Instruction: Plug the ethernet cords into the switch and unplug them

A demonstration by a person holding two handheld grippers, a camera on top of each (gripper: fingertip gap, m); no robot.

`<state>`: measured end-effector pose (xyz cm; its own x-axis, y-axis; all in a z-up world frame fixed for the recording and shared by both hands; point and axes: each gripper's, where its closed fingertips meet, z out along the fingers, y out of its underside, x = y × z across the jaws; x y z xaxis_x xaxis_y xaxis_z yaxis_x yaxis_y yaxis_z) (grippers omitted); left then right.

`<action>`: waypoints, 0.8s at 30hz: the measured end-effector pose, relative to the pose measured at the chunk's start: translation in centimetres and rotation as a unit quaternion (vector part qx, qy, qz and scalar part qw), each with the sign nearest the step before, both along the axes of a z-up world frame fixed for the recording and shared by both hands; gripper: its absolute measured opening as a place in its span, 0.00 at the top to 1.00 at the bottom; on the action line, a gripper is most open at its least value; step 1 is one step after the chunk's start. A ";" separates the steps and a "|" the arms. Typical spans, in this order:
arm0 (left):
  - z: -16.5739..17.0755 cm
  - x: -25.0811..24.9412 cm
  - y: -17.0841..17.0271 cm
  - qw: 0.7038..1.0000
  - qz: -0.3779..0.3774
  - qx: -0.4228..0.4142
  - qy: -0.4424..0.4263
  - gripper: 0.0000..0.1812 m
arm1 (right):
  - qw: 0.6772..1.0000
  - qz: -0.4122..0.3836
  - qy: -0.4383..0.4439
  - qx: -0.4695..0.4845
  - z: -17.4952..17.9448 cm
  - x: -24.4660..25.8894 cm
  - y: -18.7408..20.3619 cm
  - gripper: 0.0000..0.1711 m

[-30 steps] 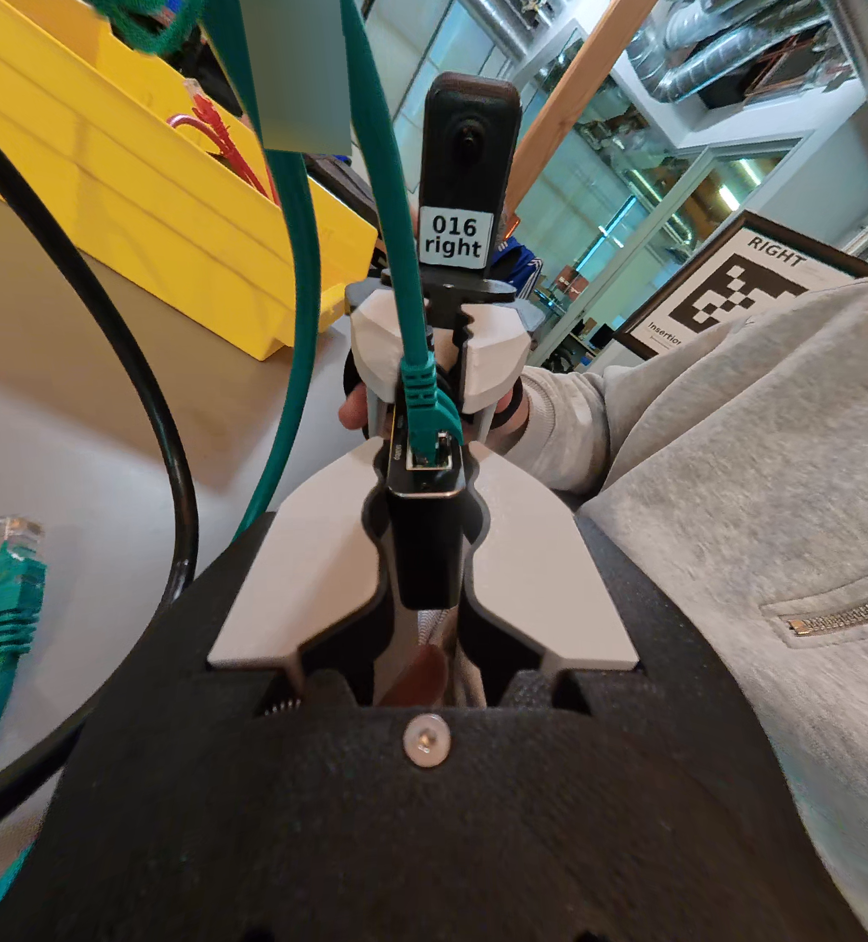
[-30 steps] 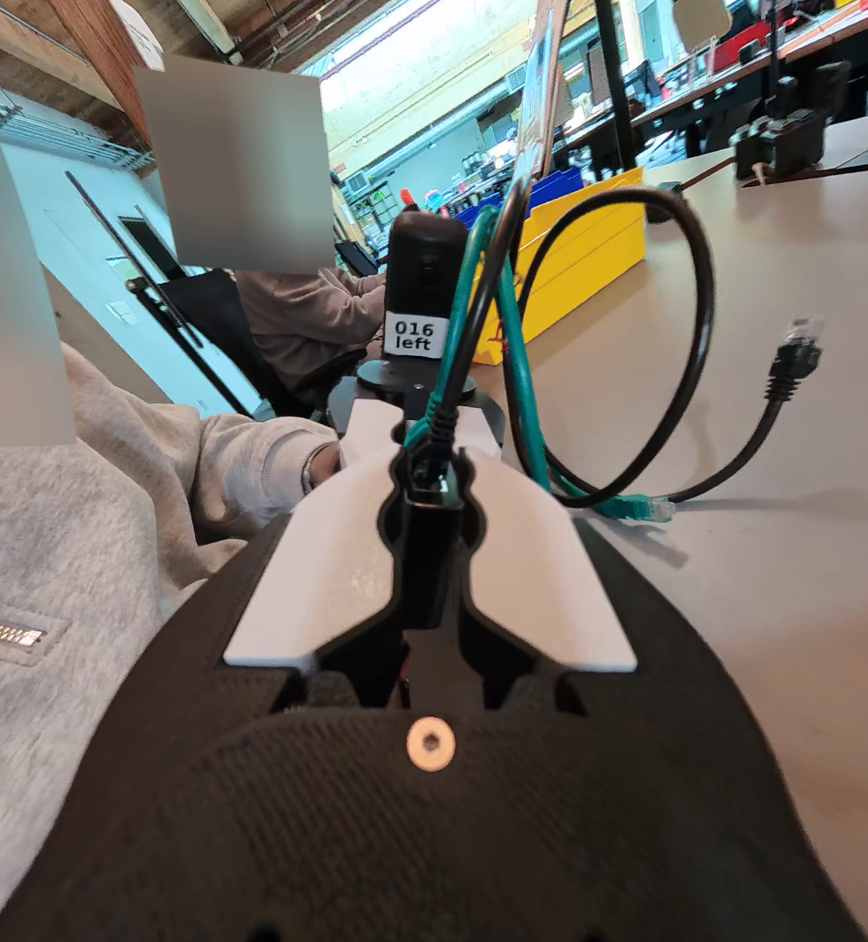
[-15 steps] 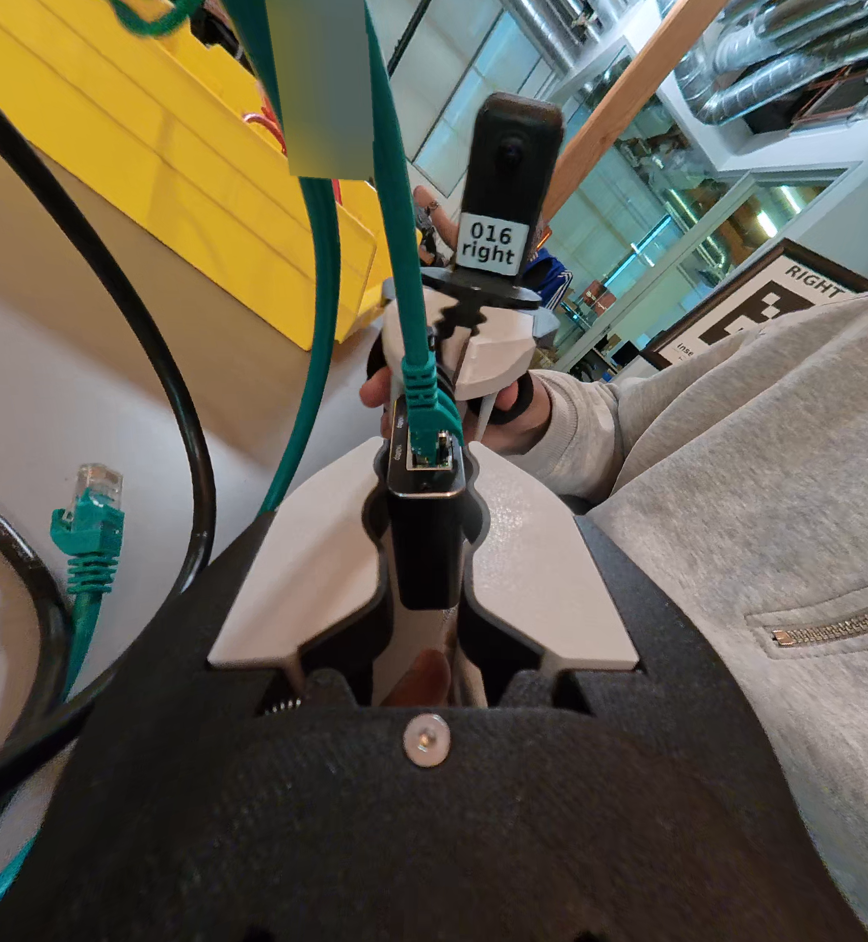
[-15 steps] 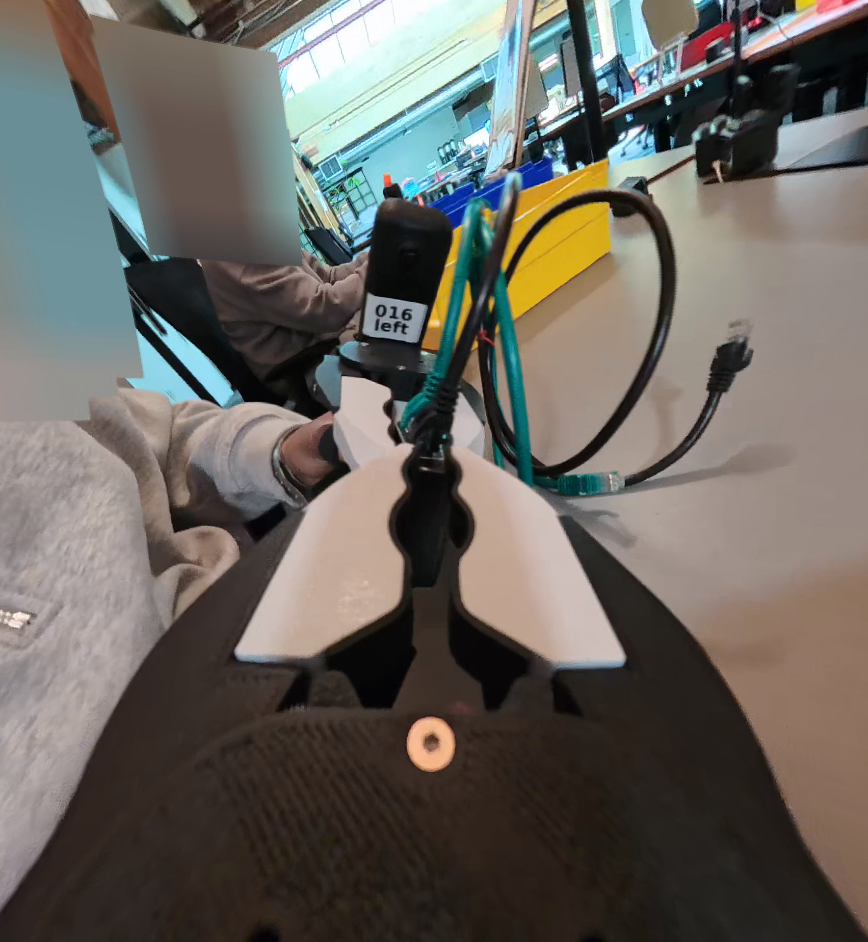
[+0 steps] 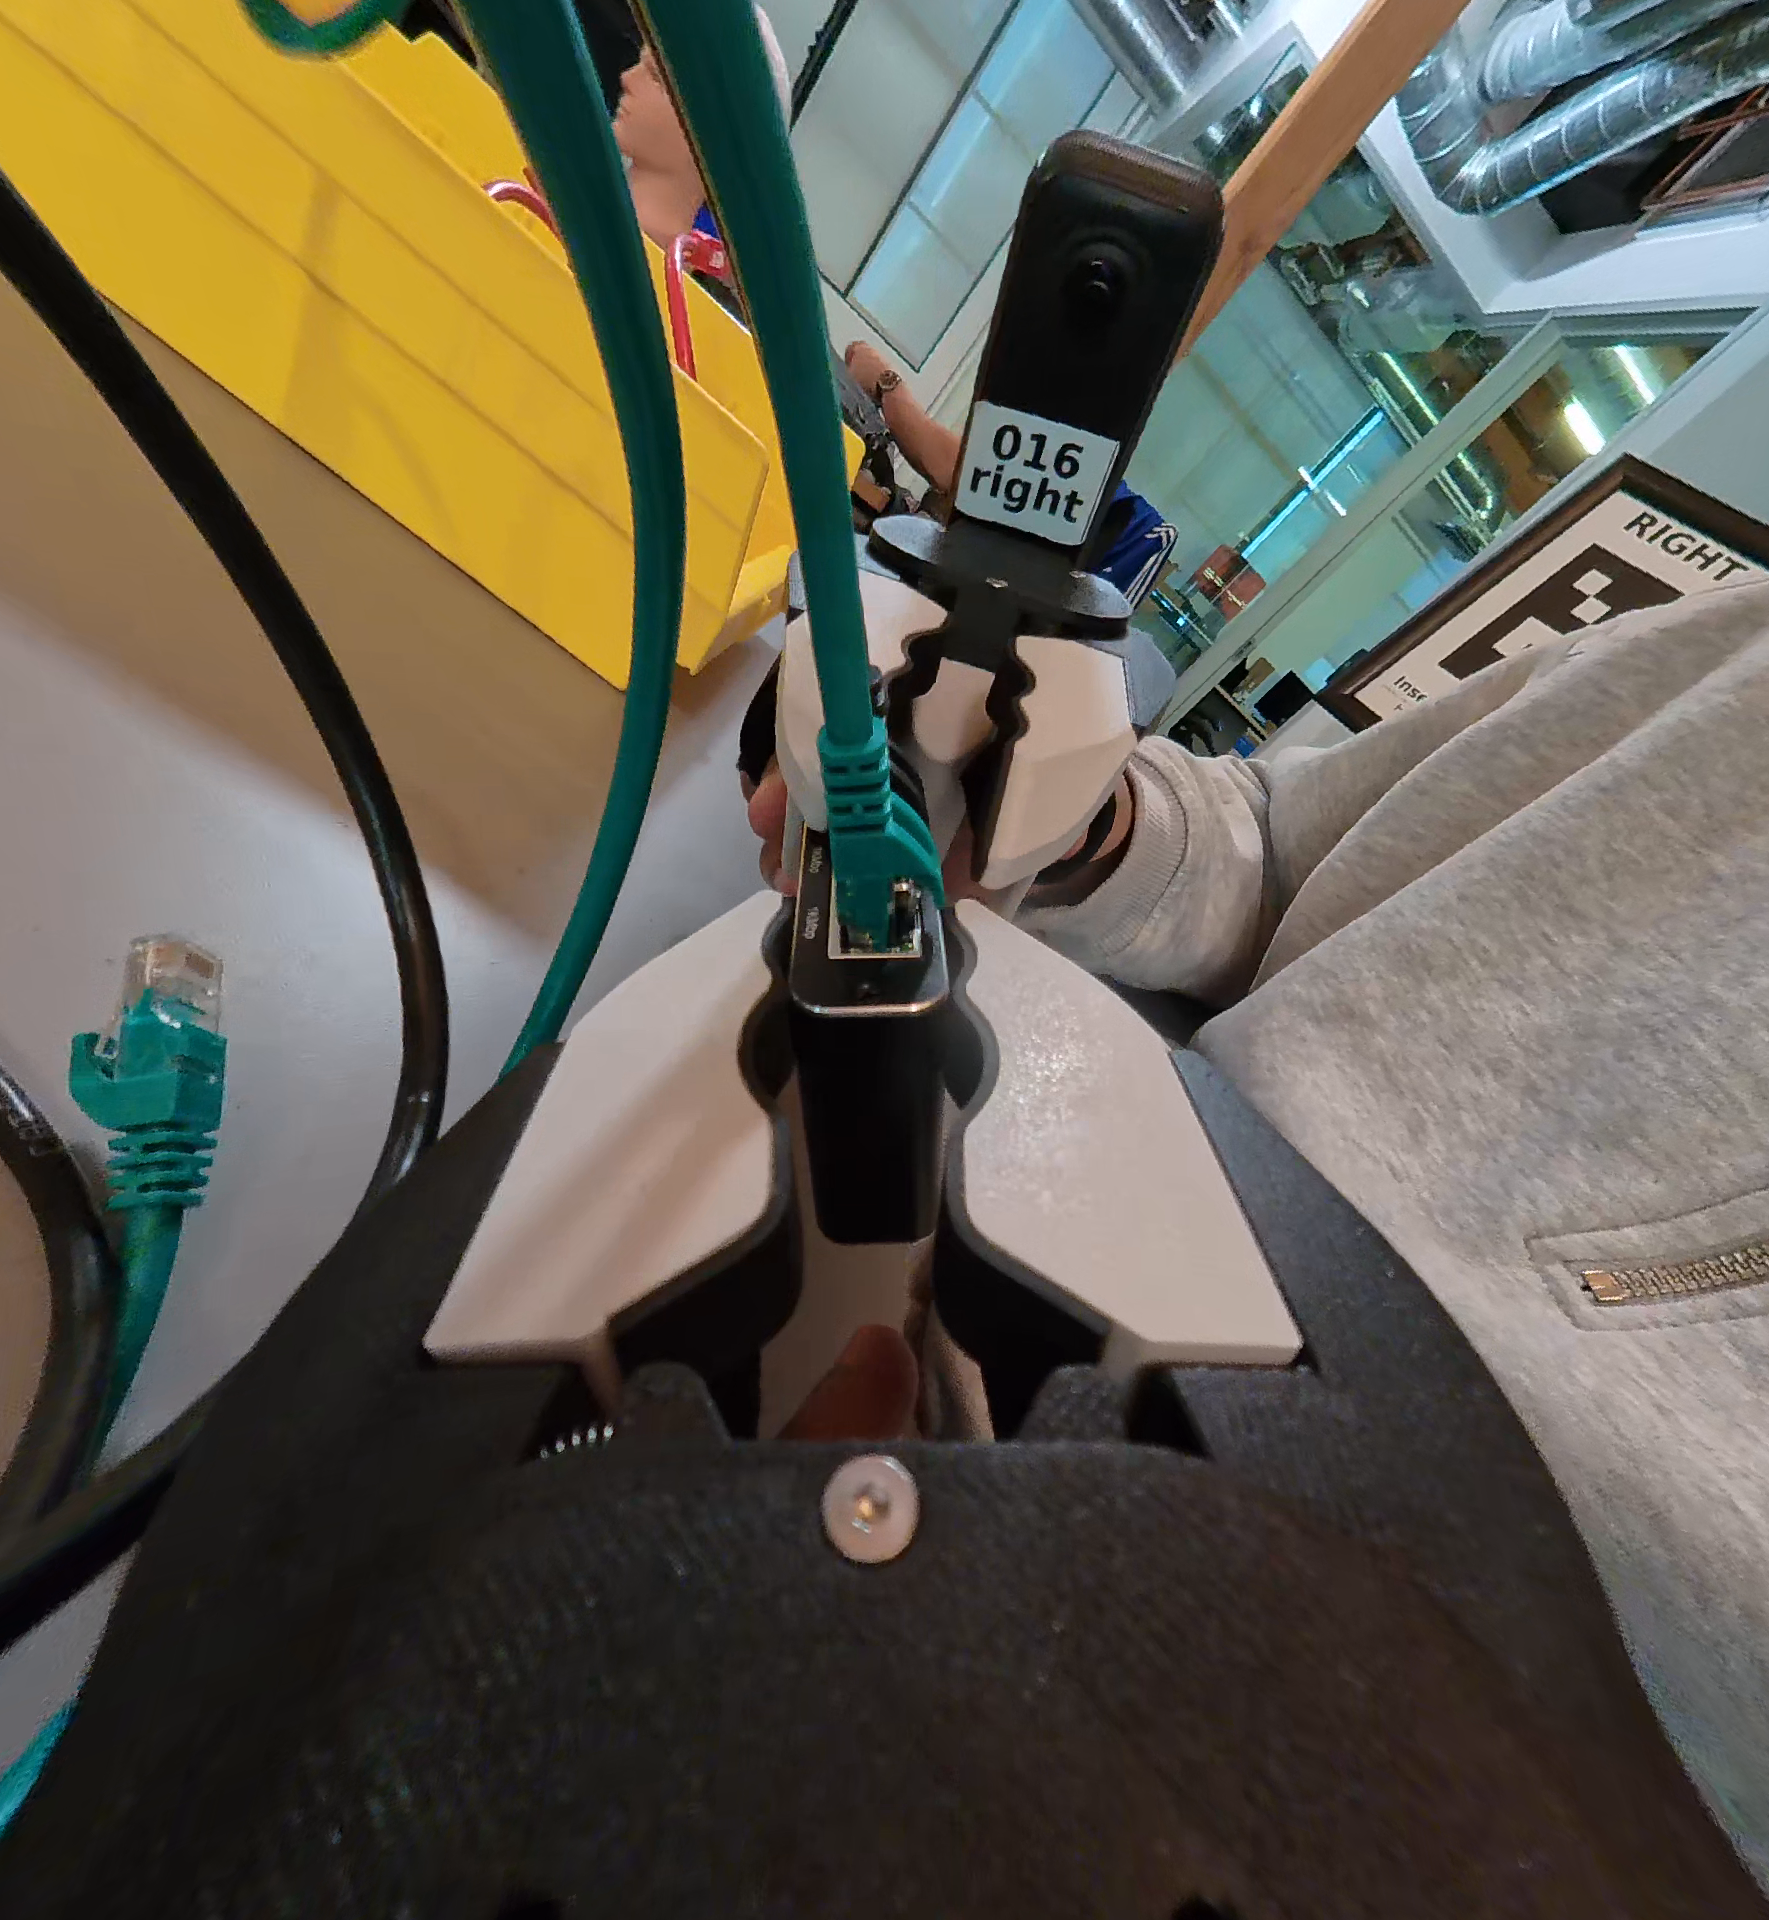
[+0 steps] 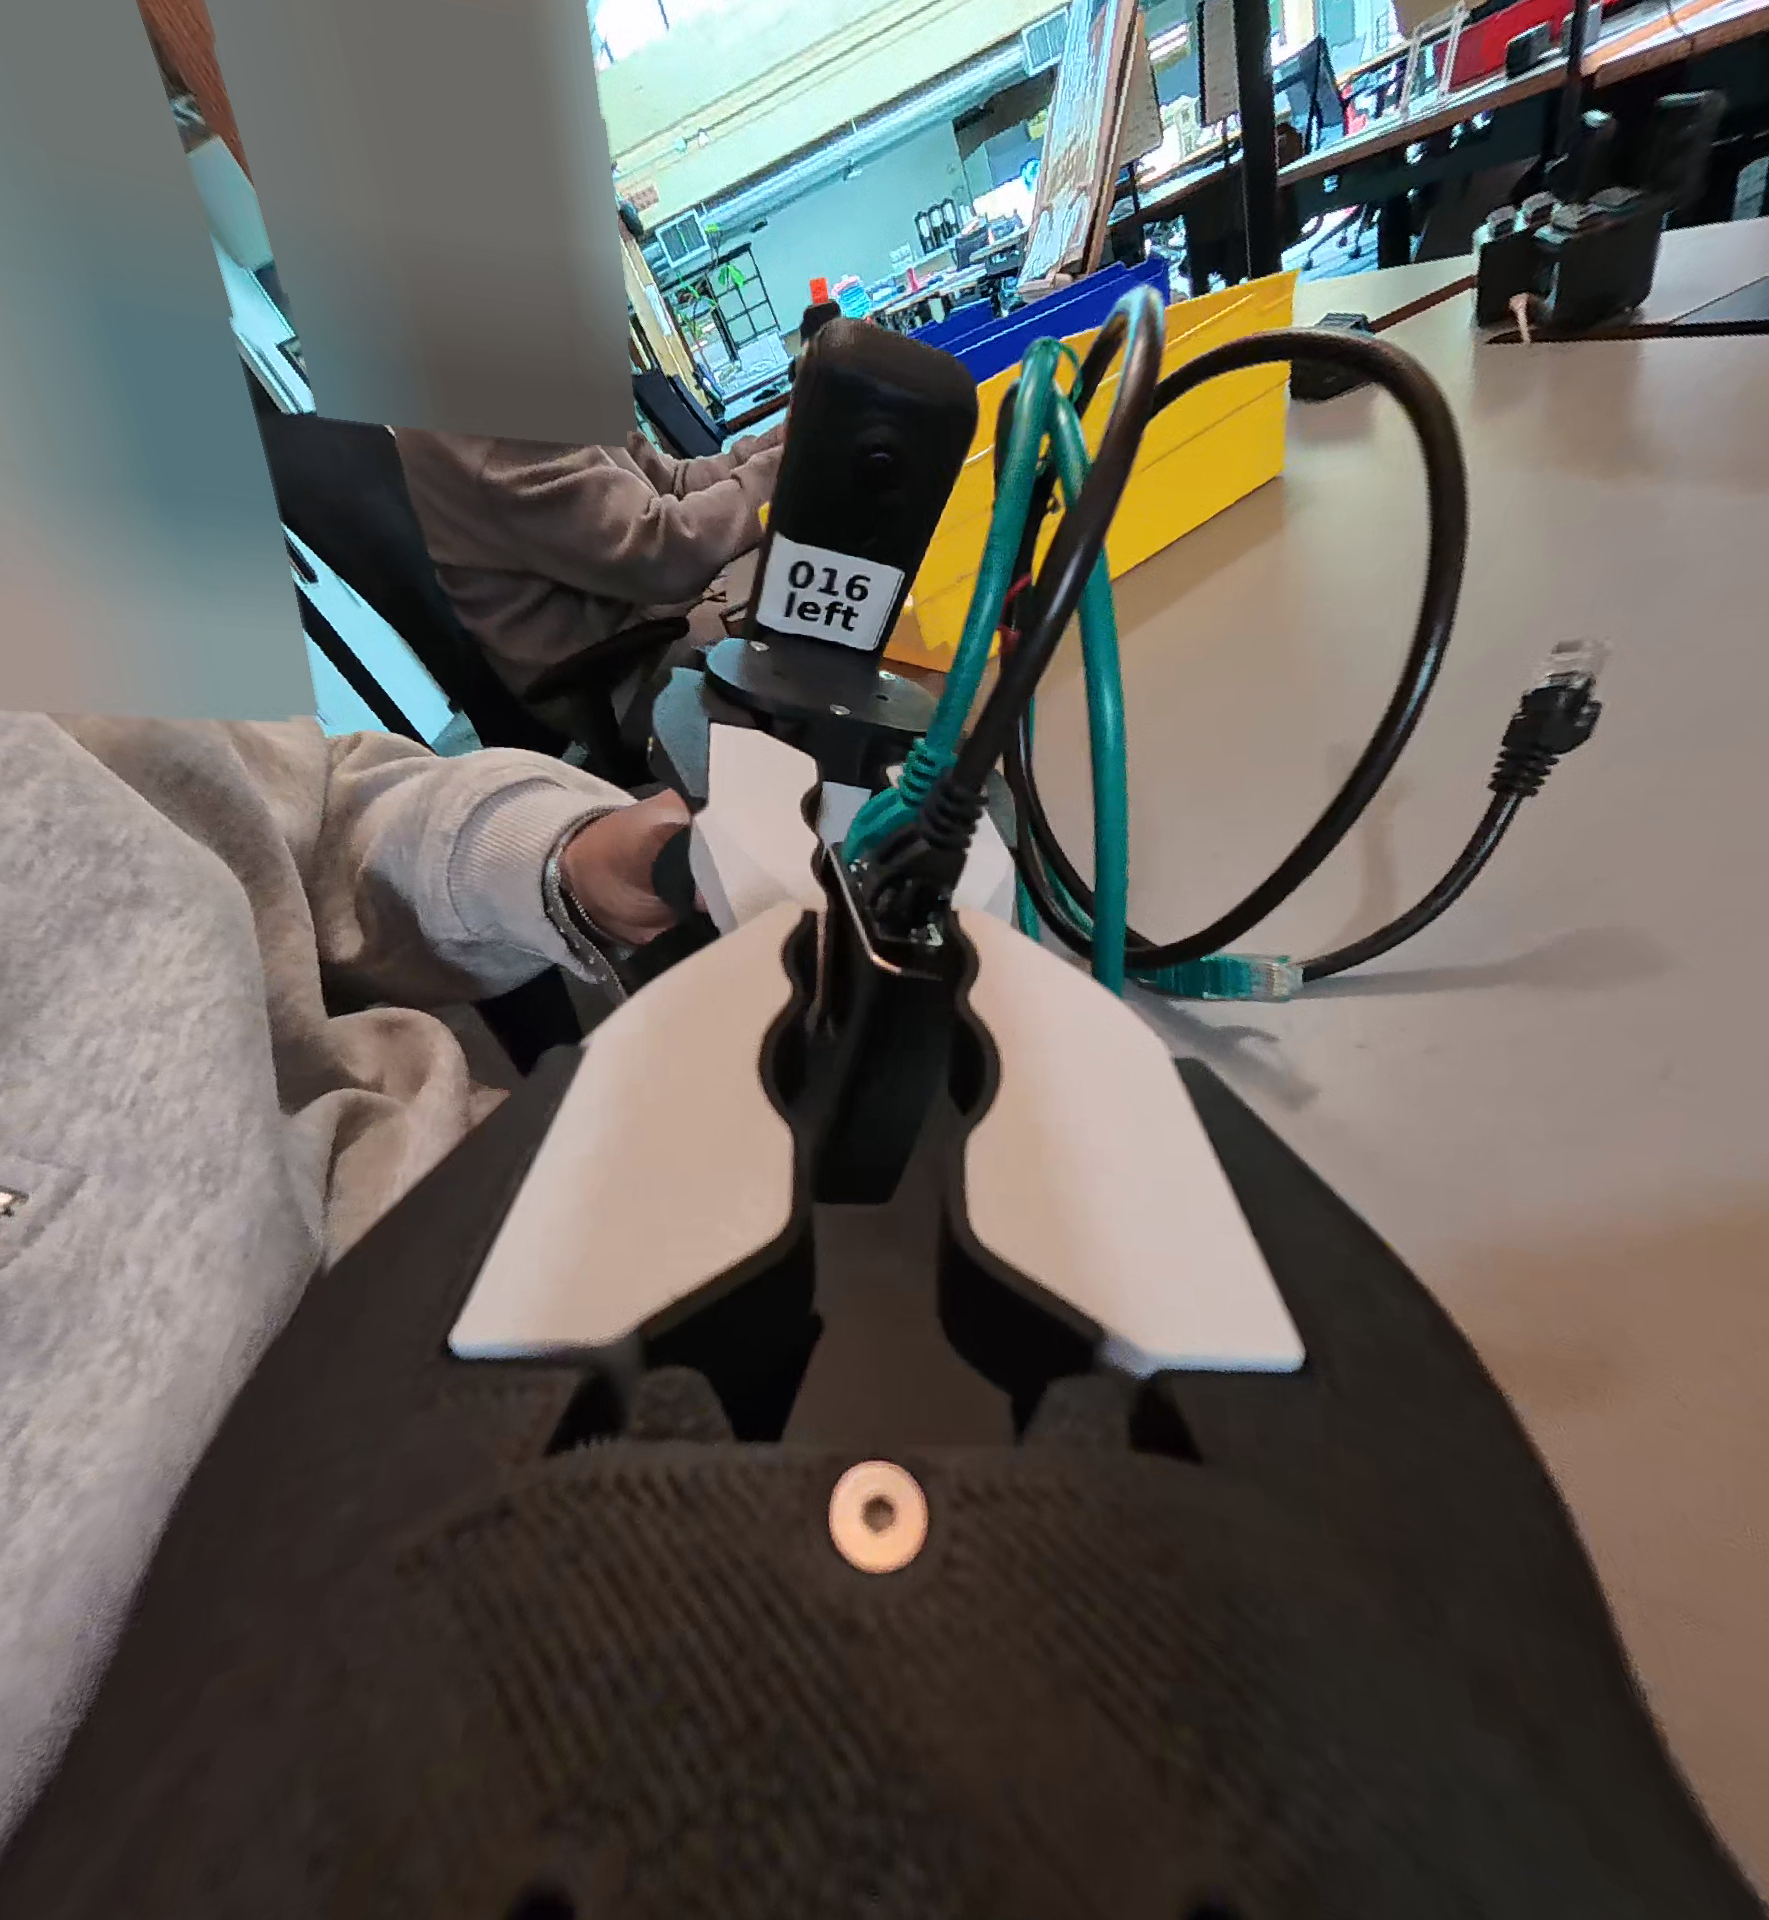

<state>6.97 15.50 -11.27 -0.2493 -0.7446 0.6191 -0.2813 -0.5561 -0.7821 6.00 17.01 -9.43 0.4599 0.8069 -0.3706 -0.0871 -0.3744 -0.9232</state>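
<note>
the left gripper [image 5: 864, 1049] still pinches the switch [image 5: 867, 1101]; the right gripper [image 5: 947, 758], pressed together, has backed off. the green cord [image 5: 864, 821] stays plugged at frame centre

The beige tabletop [image 6: 1482, 1143] carries a yellow bin [image 6: 1150, 457]; near the bin lie a loose green plug [image 6: 1238, 977] and a black plug [image 6: 1550, 717].

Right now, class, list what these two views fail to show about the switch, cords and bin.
1. Left wrist view: farther ports of the switch, hidden behind the green plug.
2. Right wrist view: motion blur hides how deep the black plug sits.
3. Left wrist view: the green cords, upper loop cut by the top edge.
4. Both views: contents of the yellow bin, behind its wall.
</note>
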 end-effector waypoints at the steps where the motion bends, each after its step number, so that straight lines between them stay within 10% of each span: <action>1: 0.0 0.0 -0.1 1.000 -0.003 0.001 0.001 0.87 | 1.000 0.004 0.000 -0.004 0.0 0.0 -0.1 0.87; 24: -0.5 0.3 -1.9 0.999 -0.033 0.037 0.012 0.87 | 0.998 0.015 0.047 -0.039 0.3 0.2 0.0 0.83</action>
<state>7.25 13.63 -11.79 -0.2856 -0.7704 0.5700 -0.3353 -0.4769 -0.8125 6.16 16.96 -9.16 0.3962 0.7865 -0.4738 -0.1595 -0.4492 -0.8791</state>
